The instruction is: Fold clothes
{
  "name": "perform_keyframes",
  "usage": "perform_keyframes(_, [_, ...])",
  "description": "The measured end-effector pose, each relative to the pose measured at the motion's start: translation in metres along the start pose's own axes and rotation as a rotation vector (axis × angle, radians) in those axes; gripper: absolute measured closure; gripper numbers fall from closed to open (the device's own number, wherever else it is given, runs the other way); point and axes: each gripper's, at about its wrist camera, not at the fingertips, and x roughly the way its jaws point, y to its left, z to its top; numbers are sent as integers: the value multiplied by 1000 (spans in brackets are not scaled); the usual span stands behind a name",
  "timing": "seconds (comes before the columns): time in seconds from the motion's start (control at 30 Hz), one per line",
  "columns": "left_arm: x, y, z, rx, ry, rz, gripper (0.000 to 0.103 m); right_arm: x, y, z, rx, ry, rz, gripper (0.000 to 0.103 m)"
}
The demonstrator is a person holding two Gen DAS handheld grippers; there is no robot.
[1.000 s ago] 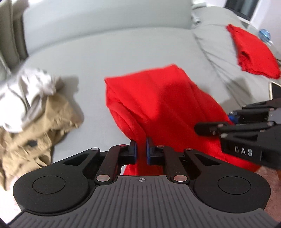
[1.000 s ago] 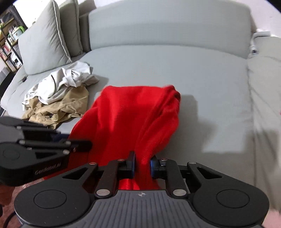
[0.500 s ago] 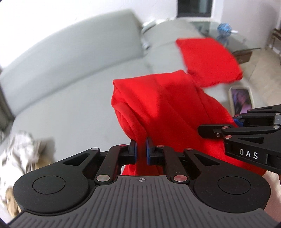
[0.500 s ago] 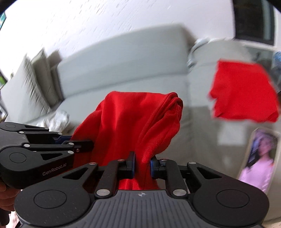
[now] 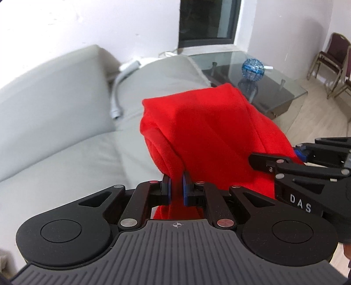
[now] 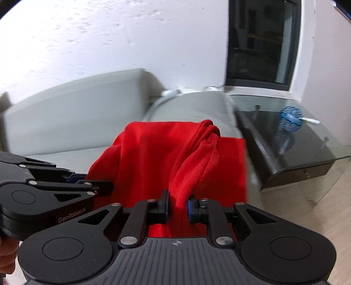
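Note:
A red garment [image 5: 208,131] hangs folded between both grippers, lifted above the grey sofa [image 5: 54,98]. My left gripper [image 5: 176,188] is shut on its near left edge, blue pads pressing the cloth. My right gripper [image 6: 177,205] is shut on a bunched fold of the same garment [image 6: 149,164]. In the left wrist view the right gripper [image 5: 274,162] shows at the right edge of the cloth; in the right wrist view the left gripper [image 6: 98,186] shows at its left edge. A second red cloth [image 6: 235,166] lies flat on the sofa, partly hidden behind the held one.
A glass coffee table [image 5: 274,72] with a blue ball [image 5: 252,68] on it stands beyond the sofa's right end. A white hose [image 5: 116,92] lies along the sofa's back corner. Dark chairs [image 5: 329,61] stand far right on the wooden floor. A dark window [image 5: 206,19] is in the wall.
Both grippers have swung to the right and upward with the red garment held between them. The beige and white clothes pile has left view; the glass table and window have come in.

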Motion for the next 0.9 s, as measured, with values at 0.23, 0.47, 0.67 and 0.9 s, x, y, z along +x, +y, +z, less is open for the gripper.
perform_keyframes(0.23, [71, -6, 38, -14, 18, -19, 93, 63, -39, 31, 23, 24, -54, 86])
perform_keyframes(0.47, [120, 15, 22, -16, 65, -32, 64, 101, -53, 10, 86, 100, -95, 63])
perform_keyframes(0.67, [65, 35, 6, -37, -116, -73, 76, 42, -73, 3, 43, -47, -37, 39])
perform_keyframes(0.9, [98, -4, -14, 53, -33, -19, 95, 52, -49, -16, -88, -22, -55, 98])
